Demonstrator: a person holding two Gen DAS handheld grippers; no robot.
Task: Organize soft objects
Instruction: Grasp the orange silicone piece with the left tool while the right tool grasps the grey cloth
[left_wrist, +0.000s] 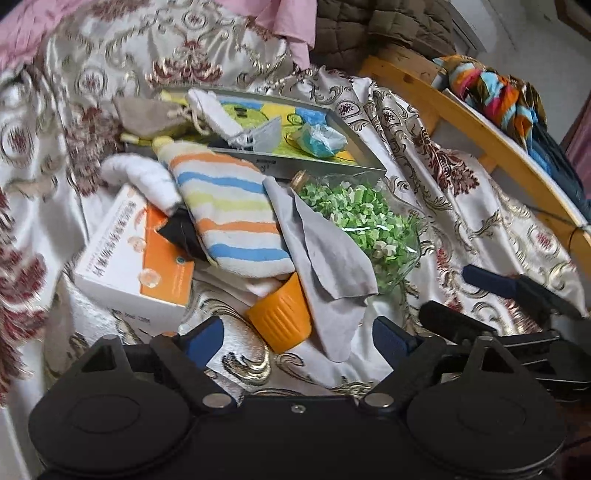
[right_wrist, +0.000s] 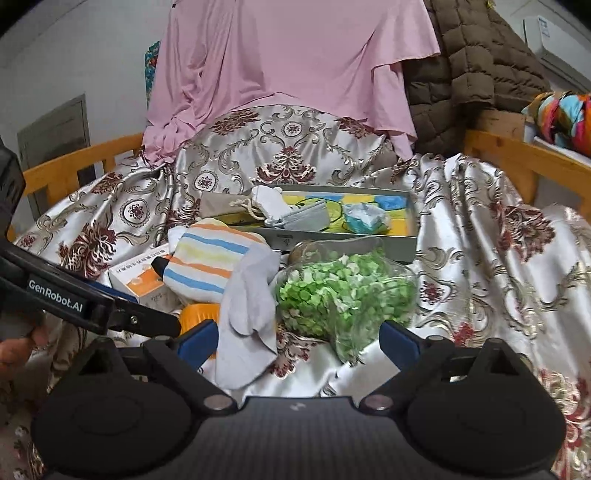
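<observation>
Both the left hand-held gripper (left_wrist: 295, 338) and right hand-held gripper (right_wrist: 297, 341) gape empty just before the grey cloth (right_wrist: 251, 306), which is draped beside the striped towel (right_wrist: 207, 266).

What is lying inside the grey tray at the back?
The grey tray holds a white pouch, a grey mask and a blue-white bundle on a colourful cloth. The tray floor is covered.

My left gripper (left_wrist: 295, 338): matte black body; two round black housings; blue pads (left_wrist: 205, 341) on black fingers; silver pivot bolts, one small centre screw; the right gripper (right_wrist: 297, 338) is built the same, its top plate ribbed with a small white mark; white "GenRobot.AI" lettering on the left unit's black side, seen from the right wrist.
</observation>
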